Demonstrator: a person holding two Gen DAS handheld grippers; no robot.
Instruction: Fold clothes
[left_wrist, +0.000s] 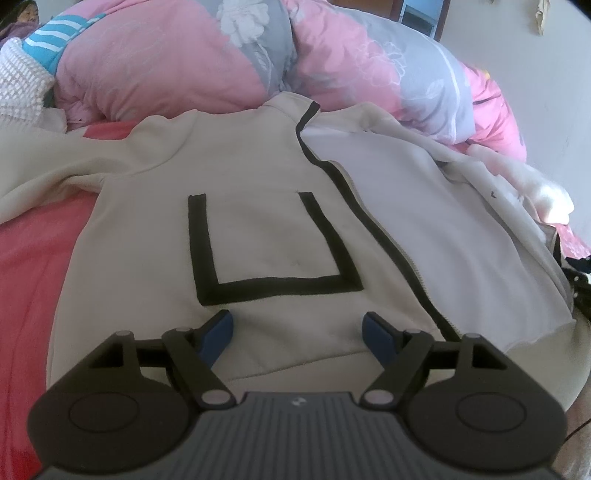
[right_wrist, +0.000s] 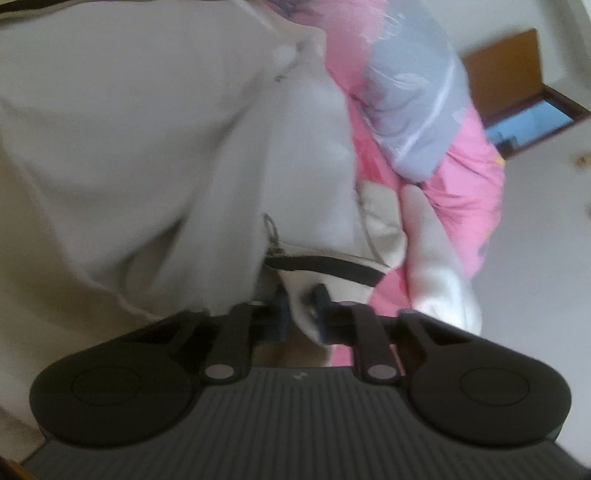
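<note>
Beige zip-up fleece jacket lies open on the red bed; right hand-held gripper, clamped on its black-trimmed edge, should fold slowly while left hand-held gripper hovers apart.

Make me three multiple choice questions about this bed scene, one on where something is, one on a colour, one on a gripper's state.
1. Where does the beige zip-up jacket lie?
A. on the red bed sheet
B. on a chair
C. on the floor

2. What colour is the jacket's pocket trim?
A. white
B. black
C. blue

3. What is the right gripper doing?
A. standing open over nothing
B. pinching jacket fabric
C. holding a hanger

Answers:
1 A, red sheet shows beside it.
2 B, a dark U outlines the pocket.
3 B, beige cloth sits clamped between its pads, while the left gripper stands open.
</note>
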